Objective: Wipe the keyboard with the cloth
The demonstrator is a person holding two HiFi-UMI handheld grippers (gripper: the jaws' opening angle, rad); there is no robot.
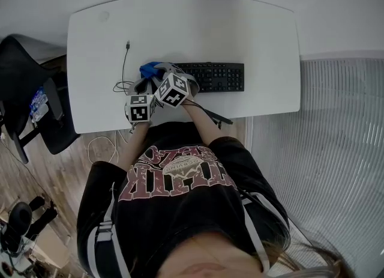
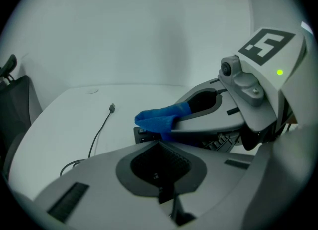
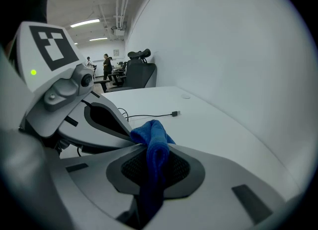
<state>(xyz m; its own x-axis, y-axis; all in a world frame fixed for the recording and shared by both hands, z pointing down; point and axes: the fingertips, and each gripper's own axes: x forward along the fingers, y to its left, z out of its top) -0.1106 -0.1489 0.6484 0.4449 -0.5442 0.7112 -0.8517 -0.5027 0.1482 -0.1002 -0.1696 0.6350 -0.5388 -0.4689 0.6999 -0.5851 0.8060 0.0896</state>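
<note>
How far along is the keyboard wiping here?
Done: the blue cloth is clamped in the right gripper. In hand: it sits at the left end of the black keyboard; the left gripper is shut, empty. Left: apparently the wipe across the keys.

Keyboard [image 1: 210,77] on tabletop [image 1: 240,24] centre, cloth [image 1: 150,68] at its 9 o'clock end between right gripper [image 1: 159,74] fingers [image 3: 208,174], left gripper [image 1: 143,87] at cloth's 7 o'clock, cable [image 1: 125,66] at 9 o'clock of both.

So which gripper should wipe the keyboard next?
The right gripper, probably. Its jaws are shut on the blue cloth, close by the black keyboard's left end. The left gripper is shut with nothing between its jaws.
</note>
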